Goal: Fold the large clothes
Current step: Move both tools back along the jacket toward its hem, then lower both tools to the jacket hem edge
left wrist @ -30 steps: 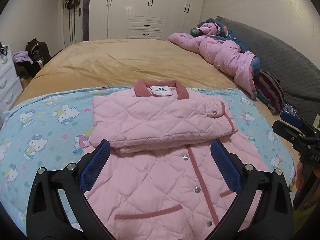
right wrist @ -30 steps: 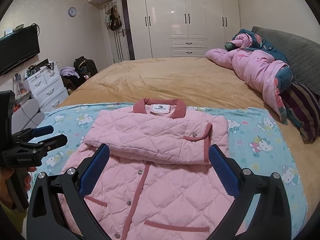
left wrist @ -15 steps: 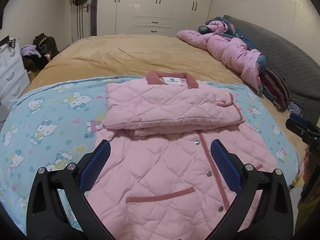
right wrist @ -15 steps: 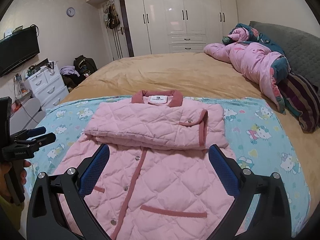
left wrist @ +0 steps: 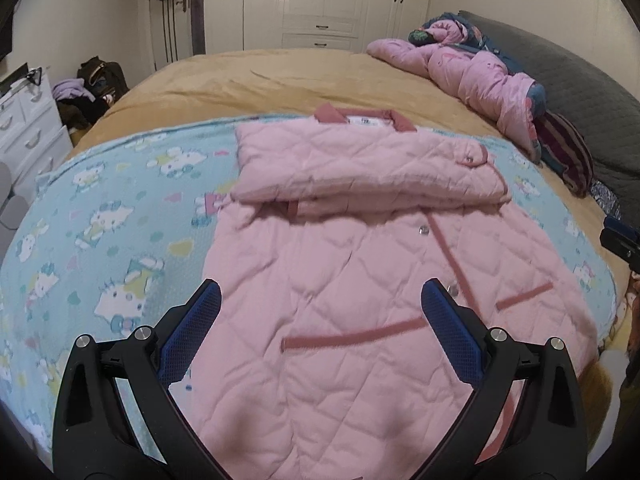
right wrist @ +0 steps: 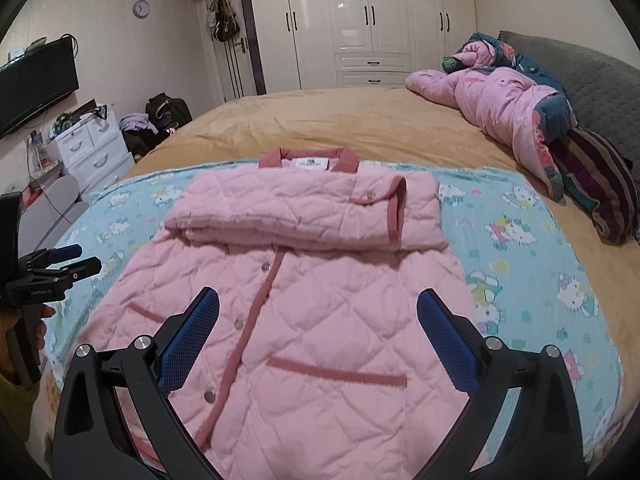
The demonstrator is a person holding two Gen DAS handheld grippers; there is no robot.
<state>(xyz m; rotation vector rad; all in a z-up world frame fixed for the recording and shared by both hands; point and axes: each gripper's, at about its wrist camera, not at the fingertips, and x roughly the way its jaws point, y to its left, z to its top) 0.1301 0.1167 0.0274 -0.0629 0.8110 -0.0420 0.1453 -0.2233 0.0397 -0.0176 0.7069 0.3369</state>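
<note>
Both grippers have lowered toward the pink jacket (left wrist: 344, 280), fingers spread, empty.

Left gripper (left wrist: 320, 304) hangs over the lower body of the pink quilted jacket (left wrist: 360, 280), jaws spread wide, blue pads (left wrist: 192, 332) to either side of the fabric; contact unclear, probably just above it. Jacket lies front-up on a blue cartoon-print blanket (left wrist: 100, 240), sleeves folded across the chest in a thick band below the dark-pink collar (left wrist: 362, 117). Blanket covers the near part of a tan bed (left wrist: 260, 76). Crumpled pink duvet (left wrist: 472, 76) lies far right beside a grey headboard (left wrist: 580, 92). Right gripper (left wrist: 622, 240) shows only at the right edge. White wardrobe (left wrist: 320, 0) behind.
</note>
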